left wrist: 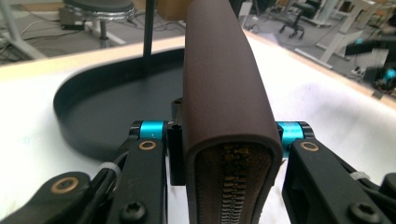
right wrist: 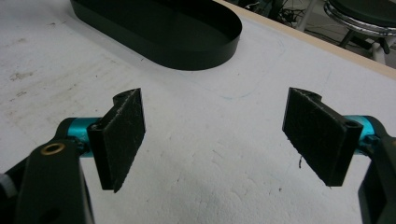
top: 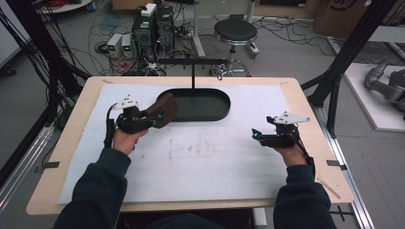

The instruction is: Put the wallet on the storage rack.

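My left gripper (top: 157, 117) is shut on a brown zippered case (top: 165, 109), holding it above the white mat by the left end of a black oval tray (top: 205, 106). In the left gripper view the case (left wrist: 219, 84) stands on edge between the jaws, zipper end toward the camera, with the tray (left wrist: 102, 107) behind it. My right gripper (top: 258, 135) rests over the right side of the mat. Its jaws are open, its pads (right wrist: 123, 135) stand wide apart, and there is bare mat between them.
A thin black post with a crossbar (top: 193, 71) rises from the back of the tray. A white mat (top: 200, 162) covers the wooden table. A stool (top: 235, 32) and computer boxes (top: 153, 28) stand on the floor behind the table.
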